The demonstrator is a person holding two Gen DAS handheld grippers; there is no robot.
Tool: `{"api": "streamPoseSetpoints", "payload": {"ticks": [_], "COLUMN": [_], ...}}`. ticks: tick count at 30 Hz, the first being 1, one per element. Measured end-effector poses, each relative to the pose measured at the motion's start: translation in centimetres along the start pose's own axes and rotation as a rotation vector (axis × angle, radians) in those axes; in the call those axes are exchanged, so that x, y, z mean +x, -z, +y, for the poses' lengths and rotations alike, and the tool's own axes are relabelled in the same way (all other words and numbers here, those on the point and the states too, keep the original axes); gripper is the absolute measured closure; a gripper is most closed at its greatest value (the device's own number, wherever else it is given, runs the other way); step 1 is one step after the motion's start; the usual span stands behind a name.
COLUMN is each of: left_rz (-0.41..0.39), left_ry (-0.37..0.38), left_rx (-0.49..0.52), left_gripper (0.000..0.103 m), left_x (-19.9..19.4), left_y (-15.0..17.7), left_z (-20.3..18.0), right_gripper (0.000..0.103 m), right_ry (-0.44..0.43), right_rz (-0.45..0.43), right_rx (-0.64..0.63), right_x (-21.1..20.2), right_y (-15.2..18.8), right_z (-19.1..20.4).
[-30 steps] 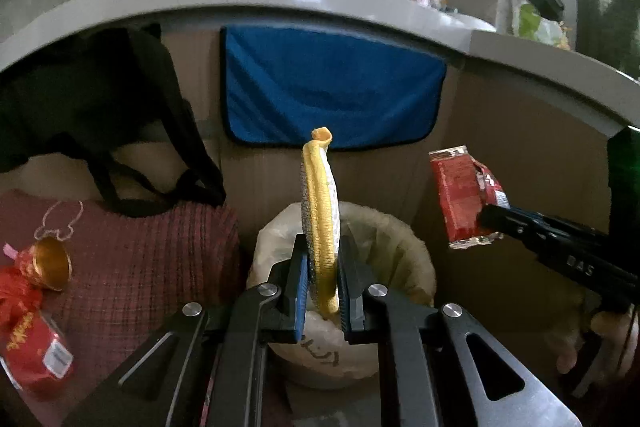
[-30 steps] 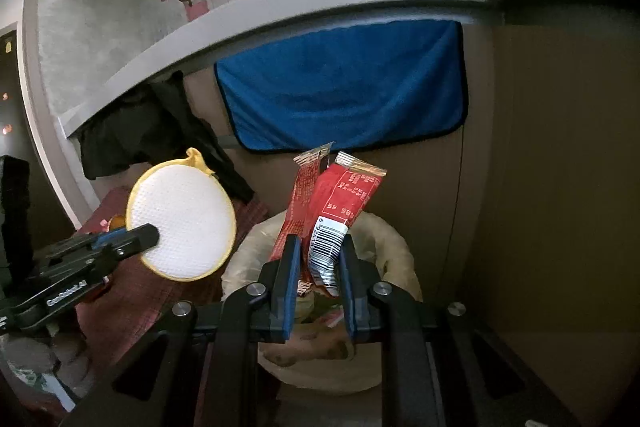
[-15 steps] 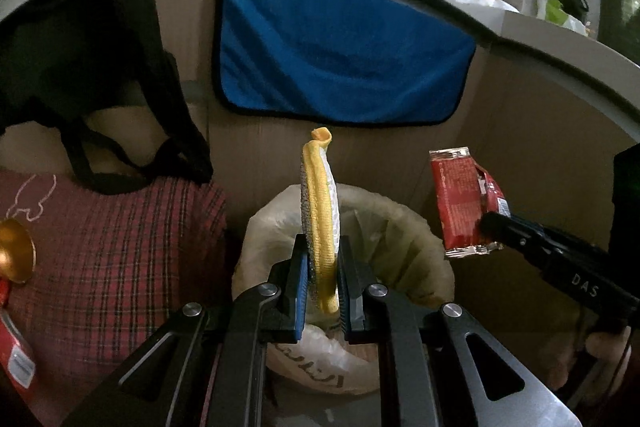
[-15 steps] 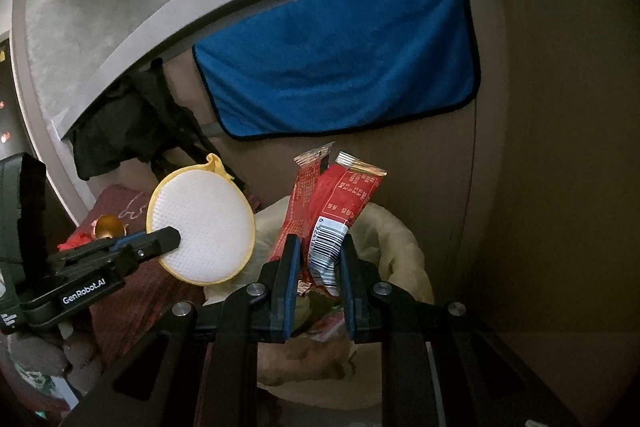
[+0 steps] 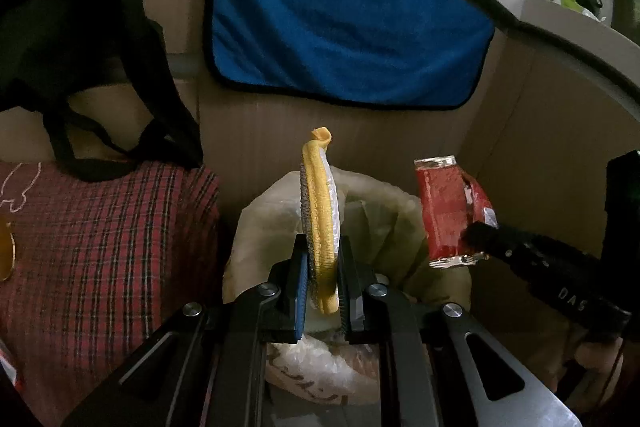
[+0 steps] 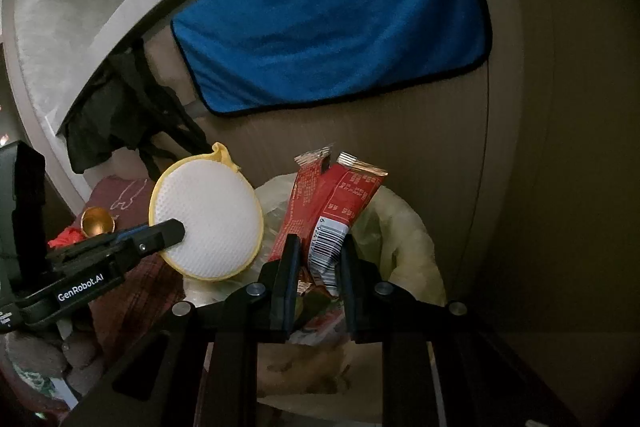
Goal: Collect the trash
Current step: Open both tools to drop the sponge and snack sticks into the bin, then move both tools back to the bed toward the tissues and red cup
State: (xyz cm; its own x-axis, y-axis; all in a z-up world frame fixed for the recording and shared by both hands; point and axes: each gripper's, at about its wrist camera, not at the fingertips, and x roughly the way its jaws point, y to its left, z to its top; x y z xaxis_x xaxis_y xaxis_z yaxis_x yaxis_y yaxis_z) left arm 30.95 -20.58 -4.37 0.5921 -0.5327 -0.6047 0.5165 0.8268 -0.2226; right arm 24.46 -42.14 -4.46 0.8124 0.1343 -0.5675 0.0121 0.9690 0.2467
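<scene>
A bin lined with a pale plastic bag [image 5: 400,223] stands below and just beyond both grippers. My left gripper [image 5: 322,267] is shut on a round scrub pad [image 5: 318,211] with a yellow rim, held upright and edge-on over the bin's near rim. In the right wrist view the pad [image 6: 208,223] shows its white face, pinched by the left gripper [image 6: 176,227]. My right gripper [image 6: 318,259] holds two red snack wrappers [image 6: 340,199] upright over the bin [image 6: 408,239]. Its jaws are opening, with the wrappers still between the pads. The left wrist view shows a wrapper [image 5: 444,211] in the right gripper [image 5: 476,239].
A blue cloth [image 5: 344,27] hangs on the cardboard wall behind the bin, under a grey counter edge. A black bag [image 5: 80,39] and a red checked cloth [image 5: 100,247] lie to the left, with a gold spoon [image 6: 96,221]. A hand [image 5: 596,359] grips the right tool.
Both grippers have sunk and come nearer the bin, which now fills more of each view. The pad and wrappers keep their pose. The right jaws stand slightly wider.
</scene>
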Motion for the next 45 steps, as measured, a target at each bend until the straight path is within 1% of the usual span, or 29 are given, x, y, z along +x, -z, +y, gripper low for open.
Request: {"api": "streamPoseSetpoints", "payload": {"ticks": [2,3,4,5,6,10,14,21,25,28,32,38,42,45], "left_rz": [0.026,0.035,0.044,0.05,0.052,0.043,-0.007,-0.161,-0.239,-0.289,-0.332,-0.415,-0.449,-0.451], "left_ry": [0.05,0.074,0.091,0.091,0.091,0.087,0.049,-0.063,-0.126,-0.19,-0.276,-0.412,-0.489,-0.521], "left_rx": [-0.017,-0.027,-0.036,-0.042,-0.054,-0.1,-0.111,-0.152,-0.18,-0.191,-0.233,-0.31,-0.343,-0.359], "left_gripper": [0.088,0.084,0.073,0.067,0.06,0.06,0.06,0.06,0.06,0.06,0.06,0.06,0.059,0.058], "left_x": [0.8,1.0,1.2,1.3,1.1,-0.4,-3.9,-13.7,-19.3,-23.2,-28.2,-35.8,-39.7,-41.1], "left_y": [-0.1,-0.1,-0.1,0.0,0.0,-0.3,-0.8,-1.3,-0.4,0.7,2.2,5.1,6.9,8.4], "left_z": [0.4,0.6,0.9,1.1,1.4,2.7,4.5,9.7,12.9,15.4,19.2,24.8,28.0,29.9], "right_gripper": [0.077,0.069,0.064,0.055,0.052,0.052,0.052,0.05,0.048,0.048,0.045,0.045,0.045,0.045], "right_ry": [-0.01,-0.014,-0.02,-0.026,-0.024,-0.022,-0.025,-0.056,-0.097,-0.13,-0.218,-0.316,-0.37,-0.399], "right_rz": [0.014,0.019,0.025,0.028,0.032,0.035,0.003,-0.063,-0.08,-0.079,-0.044,-0.013,0.024,0.061], "right_rx": [0.003,0.006,0.015,0.02,0.026,0.042,0.03,-0.05,-0.098,-0.147,-0.174,-0.289,-0.345,-0.367], "right_x": [0.5,0.7,1.0,1.1,1.1,0.5,-1.5,-4.8,-5.7,-5.6,-4.5,-2.8,-0.9,0.6], "right_y": [0.2,0.2,0.4,0.5,0.7,0.7,0.0,-1.2,-1.2,-0.9,-0.5,0.6,1.6,2.5], "right_z": [-0.3,-0.3,-0.4,-0.5,-0.5,-0.3,1.0,6.5,10.5,14.0,18.6,27.0,31.7,34.2]}}
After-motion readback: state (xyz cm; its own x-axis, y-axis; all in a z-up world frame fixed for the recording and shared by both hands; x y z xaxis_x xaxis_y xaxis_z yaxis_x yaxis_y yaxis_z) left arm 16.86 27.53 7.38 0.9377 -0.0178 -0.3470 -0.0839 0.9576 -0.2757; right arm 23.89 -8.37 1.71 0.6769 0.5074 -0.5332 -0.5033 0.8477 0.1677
